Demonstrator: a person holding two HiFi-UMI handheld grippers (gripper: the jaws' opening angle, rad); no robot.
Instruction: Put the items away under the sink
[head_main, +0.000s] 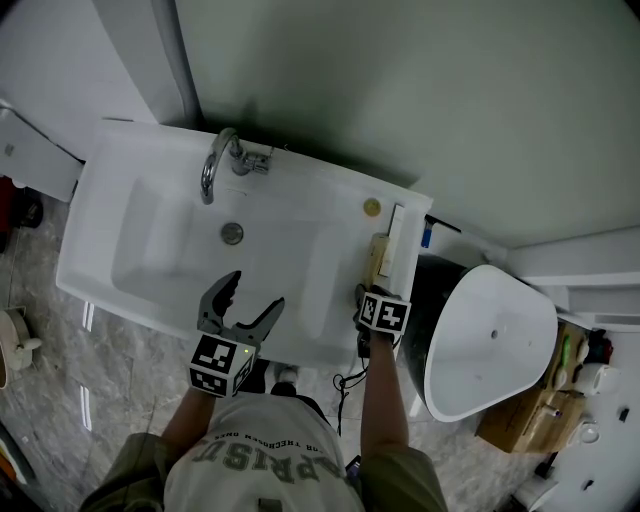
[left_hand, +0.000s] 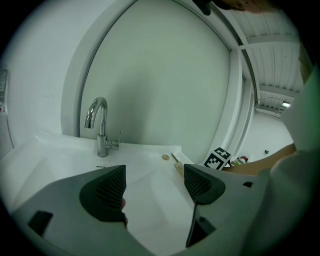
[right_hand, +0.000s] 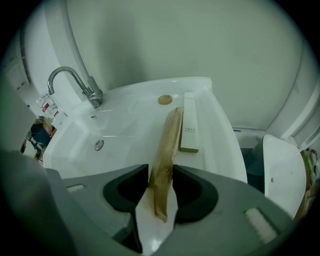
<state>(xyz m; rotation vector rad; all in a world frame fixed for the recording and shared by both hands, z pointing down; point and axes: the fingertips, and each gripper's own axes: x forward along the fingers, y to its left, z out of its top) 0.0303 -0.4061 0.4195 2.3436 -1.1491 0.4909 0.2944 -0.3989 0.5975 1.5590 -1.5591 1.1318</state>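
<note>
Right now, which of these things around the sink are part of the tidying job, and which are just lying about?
Likely the job: brown packet pinched by the right gripper; slim white box beside it; small tan disc on the sink ledge.
Just there: tap; drain; white lid beside the sink.

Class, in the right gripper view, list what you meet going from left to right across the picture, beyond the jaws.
Tap → brown packet → white box → white lid
</note>
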